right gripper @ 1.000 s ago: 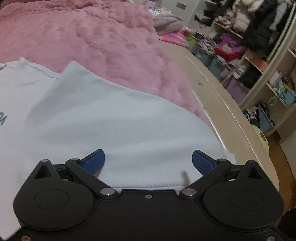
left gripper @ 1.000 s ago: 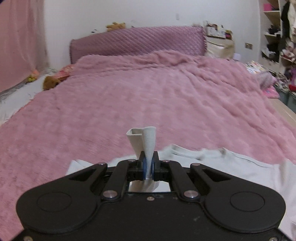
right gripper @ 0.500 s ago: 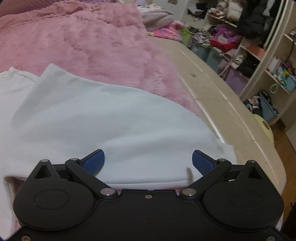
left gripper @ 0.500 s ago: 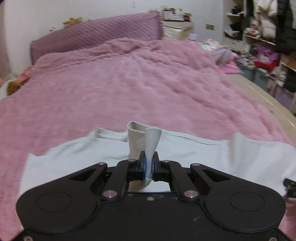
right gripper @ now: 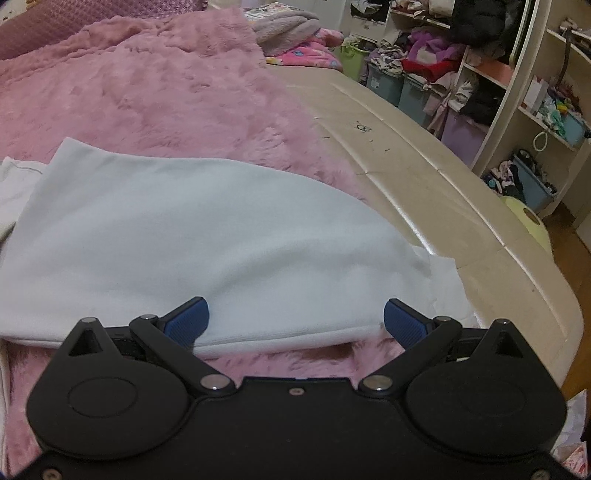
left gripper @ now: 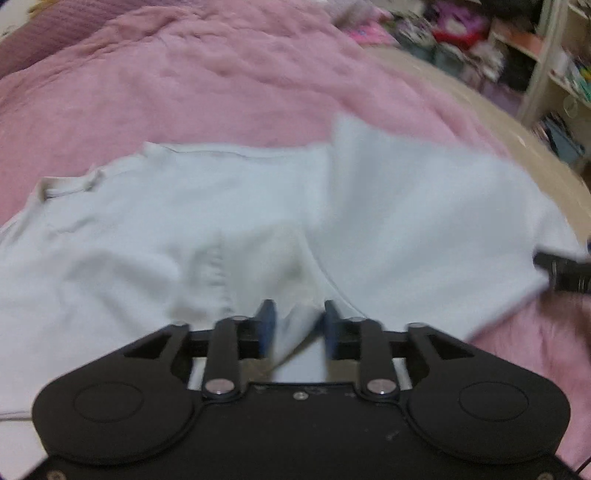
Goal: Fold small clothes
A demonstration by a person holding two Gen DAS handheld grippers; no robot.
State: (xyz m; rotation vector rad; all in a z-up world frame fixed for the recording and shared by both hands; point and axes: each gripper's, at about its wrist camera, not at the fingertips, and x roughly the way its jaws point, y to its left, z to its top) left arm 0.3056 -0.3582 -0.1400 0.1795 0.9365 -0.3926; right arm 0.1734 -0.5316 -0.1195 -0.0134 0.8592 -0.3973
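A small white shirt (left gripper: pixel 221 229) lies spread on the pink plush blanket (left gripper: pixel 184 85), with a fold of it laid over its right part. My left gripper (left gripper: pixel 297 325) is low over the near edge, its blue fingers apart, and a bunched bit of the cloth stands loose between them. In the right wrist view the folded white cloth (right gripper: pixel 203 229) fills the middle. My right gripper (right gripper: pixel 295 319) stands wide open at its near hem, with nothing pinched. The right gripper's black tip (left gripper: pixel 565 273) shows at the right edge of the left wrist view.
The beige padded bed edge (right gripper: pixel 424 177) runs along the right of the blanket (right gripper: pixel 147 92). Beyond it stand shelves (right gripper: pixel 517 85) and storage bins (right gripper: pixel 399 85) crowded with clothes. A grey and pink heap (right gripper: pixel 291 33) lies at the bed's far corner.
The left gripper carried the pinched cloth rightward and down over the shirt, and its jaws have parted. The right gripper drew back slightly toward the near hem and stayed open.
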